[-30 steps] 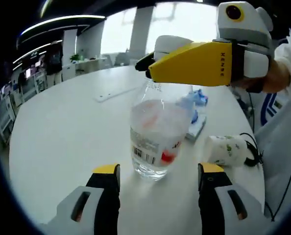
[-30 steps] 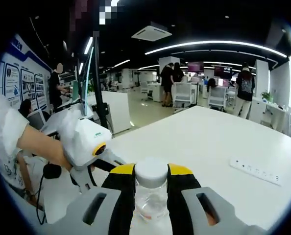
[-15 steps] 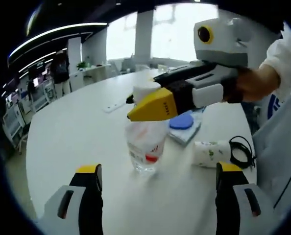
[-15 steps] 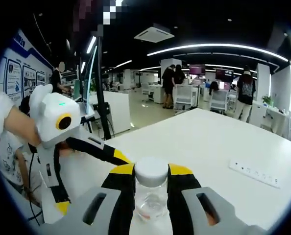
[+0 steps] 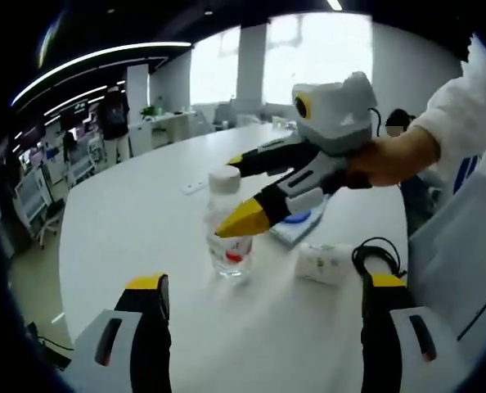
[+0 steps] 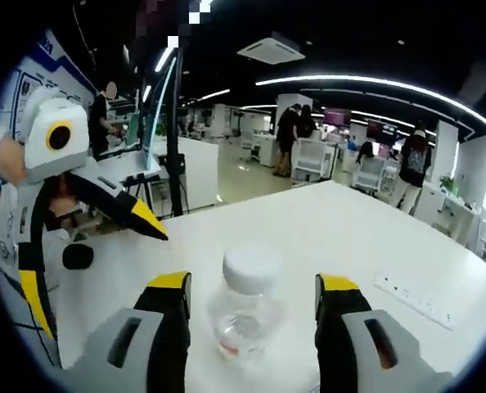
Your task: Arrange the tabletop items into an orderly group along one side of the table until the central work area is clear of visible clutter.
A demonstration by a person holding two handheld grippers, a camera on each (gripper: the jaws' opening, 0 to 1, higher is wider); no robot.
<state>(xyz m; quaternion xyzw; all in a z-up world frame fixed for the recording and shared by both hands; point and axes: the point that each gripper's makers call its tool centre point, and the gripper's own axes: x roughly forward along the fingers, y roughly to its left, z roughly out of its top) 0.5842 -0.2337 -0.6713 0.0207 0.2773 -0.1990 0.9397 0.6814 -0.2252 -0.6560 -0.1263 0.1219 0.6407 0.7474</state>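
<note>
A clear plastic bottle with a white cap stands upright on the white table. My right gripper reaches in from the right, held by a hand, with its jaws open on either side of the bottle. In the right gripper view the bottle stands free between the spread jaws of that gripper. My left gripper is open and empty, well back from the bottle. It also shows at the left of the right gripper view as the left gripper.
Behind the bottle lies a blue item on a white pad. A white paper cup lies on its side beside a black cable. A white power strip lies farther along the table. People stand among desks in the background.
My right gripper has opened and let go of the bottle, which now stands free on the table. My left gripper has drawn farther back from the bottle.
</note>
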